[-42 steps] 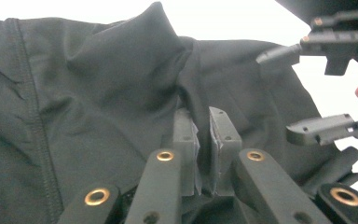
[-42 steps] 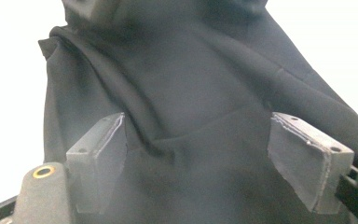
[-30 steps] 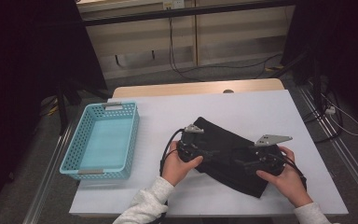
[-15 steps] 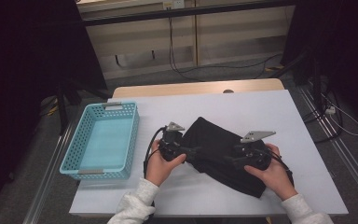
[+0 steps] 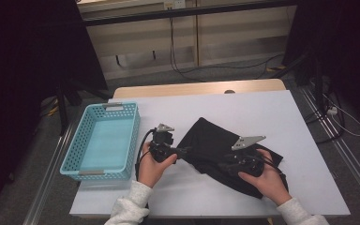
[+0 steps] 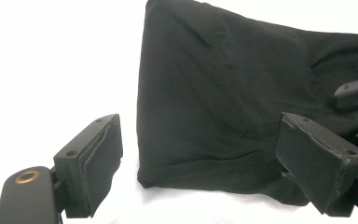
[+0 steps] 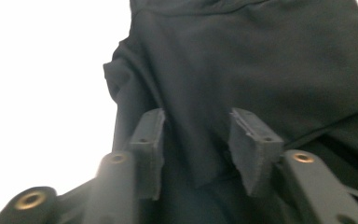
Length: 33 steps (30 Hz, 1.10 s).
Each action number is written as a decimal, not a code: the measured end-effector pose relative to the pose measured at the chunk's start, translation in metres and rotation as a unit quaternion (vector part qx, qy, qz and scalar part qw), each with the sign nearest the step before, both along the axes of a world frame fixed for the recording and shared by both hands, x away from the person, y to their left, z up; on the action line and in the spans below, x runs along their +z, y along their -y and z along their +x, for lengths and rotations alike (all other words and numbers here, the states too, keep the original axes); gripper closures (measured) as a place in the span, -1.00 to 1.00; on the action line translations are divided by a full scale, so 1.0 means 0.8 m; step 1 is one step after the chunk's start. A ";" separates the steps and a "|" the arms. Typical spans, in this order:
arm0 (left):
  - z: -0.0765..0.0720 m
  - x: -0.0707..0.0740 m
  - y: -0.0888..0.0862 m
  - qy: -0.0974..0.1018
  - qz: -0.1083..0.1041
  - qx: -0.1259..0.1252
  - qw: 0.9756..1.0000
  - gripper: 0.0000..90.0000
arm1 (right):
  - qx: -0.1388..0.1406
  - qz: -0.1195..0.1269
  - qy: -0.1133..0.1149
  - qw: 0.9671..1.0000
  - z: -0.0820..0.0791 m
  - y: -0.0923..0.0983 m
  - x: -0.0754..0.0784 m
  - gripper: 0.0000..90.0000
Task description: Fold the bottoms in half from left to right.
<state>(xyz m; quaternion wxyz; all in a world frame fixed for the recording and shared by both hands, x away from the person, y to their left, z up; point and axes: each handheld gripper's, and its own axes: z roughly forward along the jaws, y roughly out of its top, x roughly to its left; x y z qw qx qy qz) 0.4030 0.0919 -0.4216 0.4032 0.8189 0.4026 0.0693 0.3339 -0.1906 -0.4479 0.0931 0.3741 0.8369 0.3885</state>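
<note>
A black folded cloth (image 5: 211, 140) lies on the white table (image 5: 243, 108), right of centre. My left gripper (image 5: 183, 151) sits at the cloth's left edge and points right at it. In the left gripper view its jaws (image 6: 200, 135) stand wide open after just opening, with the cloth's (image 6: 223, 84) folded corner ahead between them, untouched. My right gripper (image 5: 222, 166) rests over the cloth's near right part and points left. In the right gripper view its jaws (image 7: 198, 121) have just been closing; the cloth (image 7: 270, 56) lies between the pads (image 7: 251, 140), which still stand apart.
A light blue plastic basket (image 5: 105, 140) stands at the table's left side, with nothing in it. Beyond the table's far edge are a wooden strip (image 5: 197, 88), cables on the floor and dark stands on both sides.
Both hands have shifted to the left. The left gripper has come off the cloth to its left edge with wider jaws. The right gripper's jaws have narrowed over the cloth.
</note>
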 end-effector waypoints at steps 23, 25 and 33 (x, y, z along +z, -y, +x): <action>0.006 -0.002 -0.012 -0.007 0.010 0.015 1.000 -0.75 | -0.003 0.016 0.012 1.000 0.002 0.015 0.001 0.95; 0.007 -0.001 -0.013 -0.008 0.010 0.014 1.000 -0.75 | 0.000 0.022 0.009 1.000 0.001 0.017 0.002 0.95; 0.009 0.000 -0.012 -0.009 0.013 0.011 1.000 -0.75 | -0.008 0.034 0.016 0.999 -0.004 0.030 0.010 0.95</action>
